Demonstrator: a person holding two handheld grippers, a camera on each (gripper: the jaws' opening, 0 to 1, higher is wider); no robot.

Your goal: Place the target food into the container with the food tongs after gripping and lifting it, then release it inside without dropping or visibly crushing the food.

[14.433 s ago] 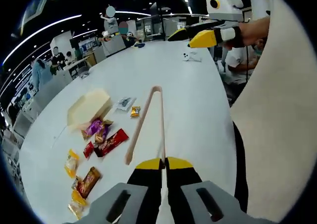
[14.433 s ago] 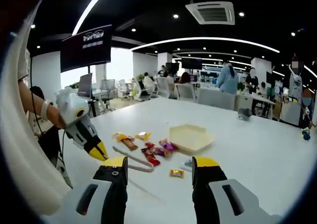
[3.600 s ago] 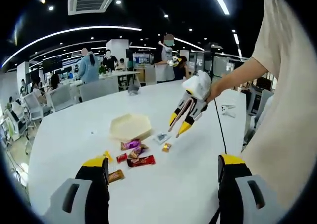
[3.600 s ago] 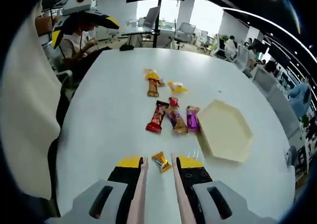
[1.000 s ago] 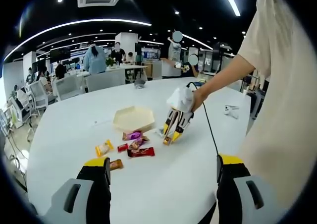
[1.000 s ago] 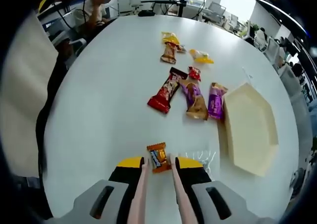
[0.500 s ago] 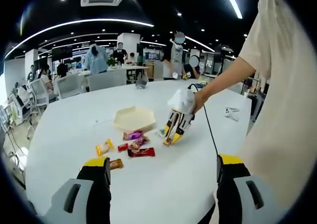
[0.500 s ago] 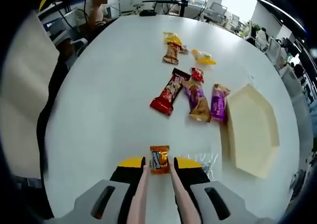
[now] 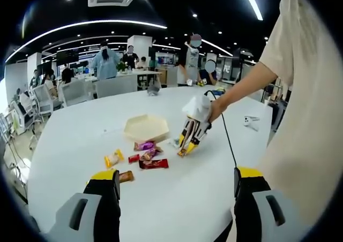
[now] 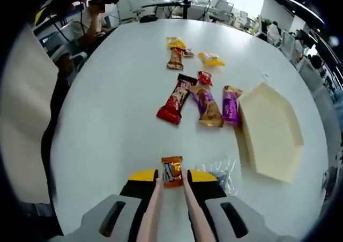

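My right gripper (image 10: 172, 176) is shut on a pair of pink food tongs (image 10: 151, 210), whose two arms run forward between its jaws. The tong tips pinch a small orange candy (image 10: 171, 171) low over the white table (image 10: 107, 119); I cannot tell whether it has left the surface. A cream hexagonal tray (image 10: 270, 137) lies to the right. In the left gripper view the right gripper (image 9: 190, 137) points down at the orange candy (image 9: 182, 152) beside the tray (image 9: 146, 128). My left gripper (image 9: 174, 180) is open, held off the table.
Several wrapped snacks lie ahead: a red bar (image 10: 172, 105), a brown one (image 10: 208, 111), a purple one (image 10: 230, 105), a yellow one (image 10: 210, 60). A clear wrapper (image 10: 220, 172) sits right of the tongs. People stand at desks behind; a person's torso (image 9: 311, 119) is at the right.
The tong tips have closed onto the orange candy, which turned straight between them. The right gripper view has shifted slightly. The left gripper stays put.
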